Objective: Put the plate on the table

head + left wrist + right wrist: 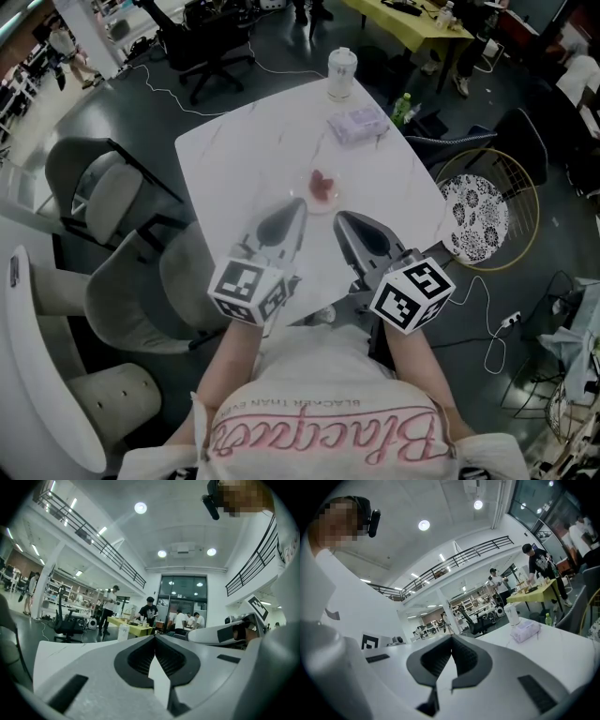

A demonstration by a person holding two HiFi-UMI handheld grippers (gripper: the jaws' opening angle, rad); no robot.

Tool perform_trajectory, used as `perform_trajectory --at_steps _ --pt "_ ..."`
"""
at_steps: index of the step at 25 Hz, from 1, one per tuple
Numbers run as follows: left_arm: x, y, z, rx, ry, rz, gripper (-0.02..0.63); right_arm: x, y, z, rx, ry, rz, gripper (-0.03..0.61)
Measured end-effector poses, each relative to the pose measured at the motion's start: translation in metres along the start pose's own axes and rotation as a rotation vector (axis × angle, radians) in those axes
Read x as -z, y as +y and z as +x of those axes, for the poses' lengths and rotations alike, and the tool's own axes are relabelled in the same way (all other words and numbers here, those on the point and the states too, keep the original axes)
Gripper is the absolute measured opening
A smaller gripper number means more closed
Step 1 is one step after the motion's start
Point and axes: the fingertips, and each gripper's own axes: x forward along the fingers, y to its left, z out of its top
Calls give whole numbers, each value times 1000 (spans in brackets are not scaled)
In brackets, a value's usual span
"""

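In the head view the small plate lies on the white table, just ahead of the left gripper and right gripper; the left gripper view shows its jaws pressed together on nothing, and the right gripper view shows the same.

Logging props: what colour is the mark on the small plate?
Reddish pink, on a pale, glassy-looking plate; the head view shows it best.
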Motion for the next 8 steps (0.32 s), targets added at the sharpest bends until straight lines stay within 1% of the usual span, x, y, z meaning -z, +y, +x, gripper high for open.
perform_trajectory --at_steps 8 --pt "0 -2 1 7 1 -1 3 1 -1 0 6 8 2 3"
